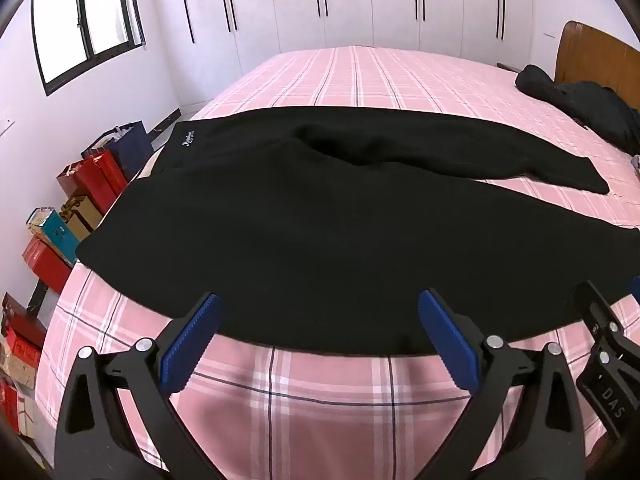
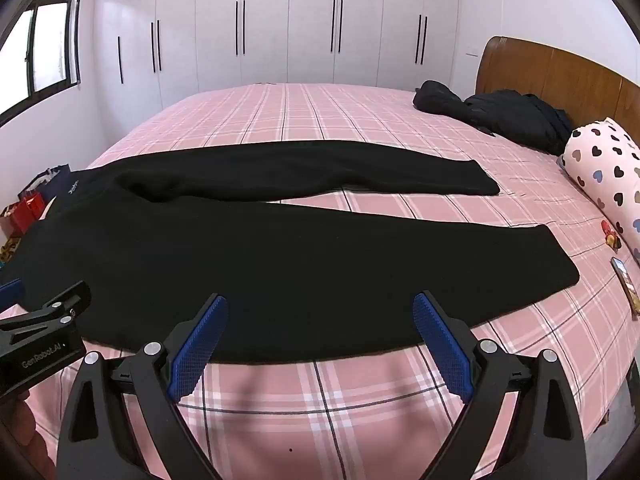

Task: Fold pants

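Black pants (image 1: 304,232) lie spread flat across the pink plaid bed (image 1: 360,76), waistband at the left with a small white logo (image 1: 188,138), both legs running right and apart. They also show in the right wrist view (image 2: 280,256). My left gripper (image 1: 318,304) is open and empty, its blue pads just above the near edge of the near leg. My right gripper (image 2: 320,306) is open and empty over the same near edge, farther right. The right gripper's body shows in the left view (image 1: 604,344), the left gripper's body in the right view (image 2: 44,332).
A dark jacket (image 2: 500,116) lies by the wooden headboard (image 2: 560,72). A heart-print pillow (image 2: 608,168), a small red toy (image 2: 610,236) and a phone (image 2: 628,284) lie at the bed's right side. Gift bags and boxes (image 1: 72,208) line the floor at left. White wardrobes (image 2: 288,20) stand behind.
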### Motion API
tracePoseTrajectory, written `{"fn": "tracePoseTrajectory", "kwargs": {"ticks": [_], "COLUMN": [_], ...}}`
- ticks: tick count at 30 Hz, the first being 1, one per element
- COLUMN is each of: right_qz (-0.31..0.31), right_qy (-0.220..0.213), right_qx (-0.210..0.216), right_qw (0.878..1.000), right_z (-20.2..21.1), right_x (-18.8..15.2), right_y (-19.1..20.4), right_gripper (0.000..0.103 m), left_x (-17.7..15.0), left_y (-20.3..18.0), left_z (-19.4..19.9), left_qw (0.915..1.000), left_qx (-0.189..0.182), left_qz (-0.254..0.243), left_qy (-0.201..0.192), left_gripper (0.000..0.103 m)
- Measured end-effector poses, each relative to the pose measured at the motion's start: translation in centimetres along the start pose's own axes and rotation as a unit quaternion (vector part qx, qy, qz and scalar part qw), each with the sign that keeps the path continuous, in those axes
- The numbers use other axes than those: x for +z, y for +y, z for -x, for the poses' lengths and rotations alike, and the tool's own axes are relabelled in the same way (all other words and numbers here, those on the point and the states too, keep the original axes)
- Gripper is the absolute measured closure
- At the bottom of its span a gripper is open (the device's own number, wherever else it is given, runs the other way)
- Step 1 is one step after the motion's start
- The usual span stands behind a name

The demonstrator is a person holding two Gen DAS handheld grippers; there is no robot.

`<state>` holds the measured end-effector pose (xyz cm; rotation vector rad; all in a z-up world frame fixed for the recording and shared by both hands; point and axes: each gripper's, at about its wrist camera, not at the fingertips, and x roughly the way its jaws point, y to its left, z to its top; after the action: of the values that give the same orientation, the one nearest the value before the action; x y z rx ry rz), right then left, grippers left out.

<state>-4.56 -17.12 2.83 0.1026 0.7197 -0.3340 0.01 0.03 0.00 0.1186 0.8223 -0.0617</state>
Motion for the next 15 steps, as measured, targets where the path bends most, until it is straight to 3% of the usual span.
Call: {"fn": "tracePoseTrajectory", "kwargs": {"ticks": [15], "right_qz": [0.003], "right_qy": [0.003], "right_qx": [0.002], "right_qw": [1.000], "right_z": [-0.4], "right_x": [0.1], "right_y": [0.4], "right_gripper": [0.011], "left_x": [-0.1], "left_y": [-0.3], "left_z": [-0.1], "left_qw": [1.0000], "left_qx": [0.006], "left_qz": [-0.007], "left_qy": [-0.003], "left_gripper": [0.007]}}
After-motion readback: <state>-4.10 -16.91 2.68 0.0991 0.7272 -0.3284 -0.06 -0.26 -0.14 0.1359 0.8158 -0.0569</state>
